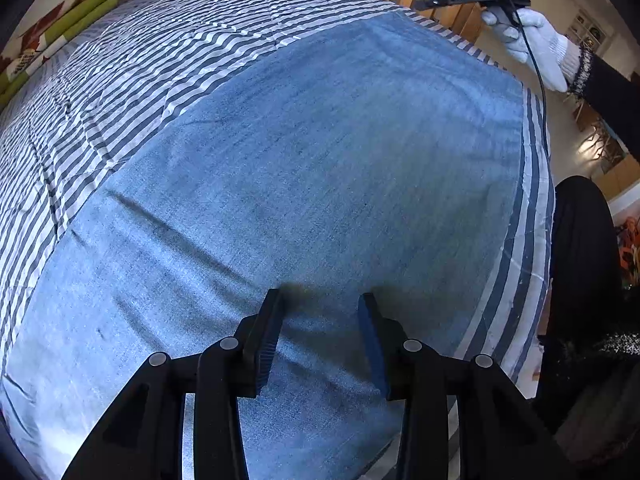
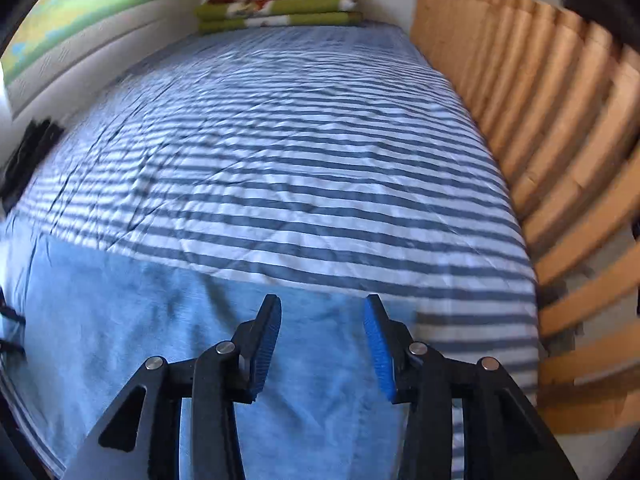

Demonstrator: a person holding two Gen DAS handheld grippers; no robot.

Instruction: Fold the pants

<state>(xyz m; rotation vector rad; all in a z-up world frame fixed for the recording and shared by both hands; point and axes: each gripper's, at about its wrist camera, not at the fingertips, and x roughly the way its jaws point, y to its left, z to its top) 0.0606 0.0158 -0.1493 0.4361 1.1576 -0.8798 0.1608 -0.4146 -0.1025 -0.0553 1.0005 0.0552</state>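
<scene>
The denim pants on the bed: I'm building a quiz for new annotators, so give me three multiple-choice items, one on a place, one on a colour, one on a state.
1. Where do the folded blankets lie?
A. at the far end of the bed
B. on the pants
C. on the floor

2. What colours are the bed cover's stripes?
A. red and green
B. blue-grey and white
C. black and yellow

3. How does the right tool stand?
A. shut on the pants
B. open, holding nothing
C. shut on the bed cover

Key: 1 A, the folded blankets sit at the far end, beyond the denim pants. 2 B, the striped bed cover shows those bands. 3 B, the right tool has a clear gap between its pads, above the fabric.
</scene>
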